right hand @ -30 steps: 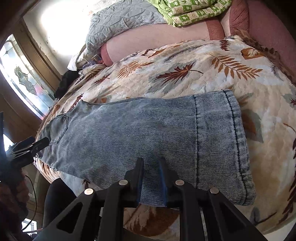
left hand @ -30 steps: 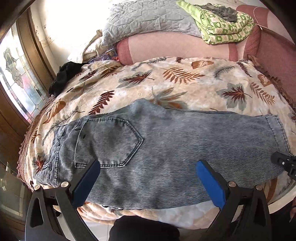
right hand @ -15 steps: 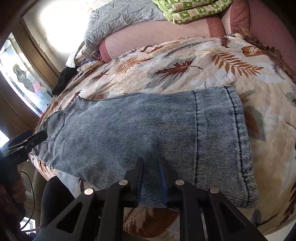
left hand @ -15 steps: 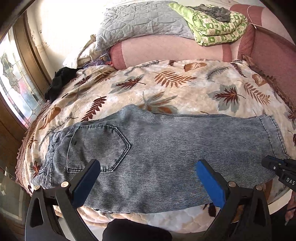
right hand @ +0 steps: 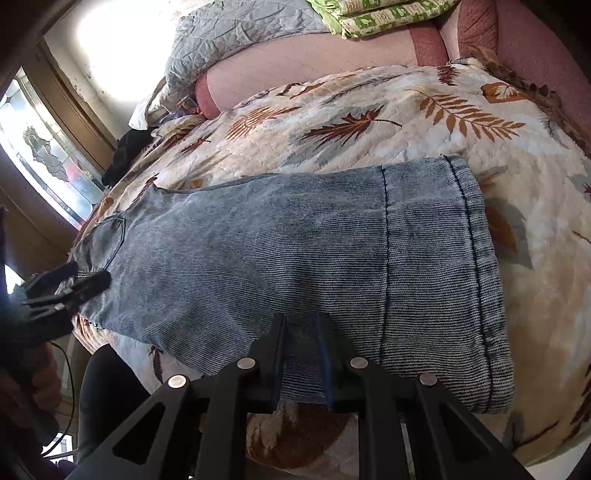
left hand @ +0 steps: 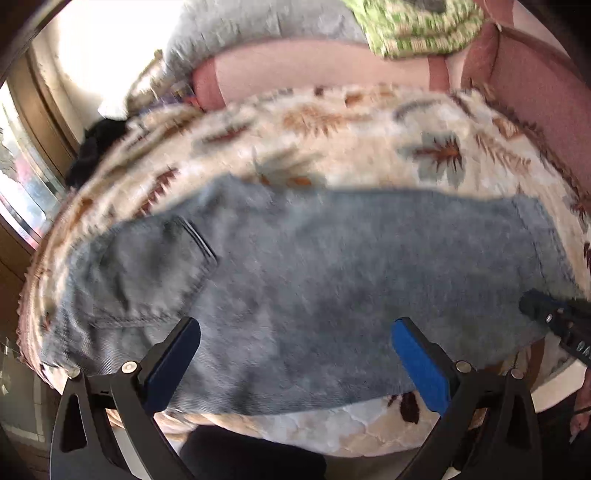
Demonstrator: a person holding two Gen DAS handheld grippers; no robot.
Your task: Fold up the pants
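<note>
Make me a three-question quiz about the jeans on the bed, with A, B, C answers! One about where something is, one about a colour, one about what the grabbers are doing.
1. Where do the jeans lie?
A. on the leaf-print blanket
B. on the floor
C. on the grey quilted pillow

2. What colour are the pads of the left gripper?
A. red
B. blue
C. yellow

3. What is the right gripper doing?
A. hanging wide open
B. holding a sock
C. pinching the near edge of the jeans

Answers:
1 A, the jeans are spread flat across the blanket.
2 B, both pads show blue in the left wrist view.
3 C, denim sits squeezed between its narrow jaws, while the left gripper stands wide open over the jeans.
</note>
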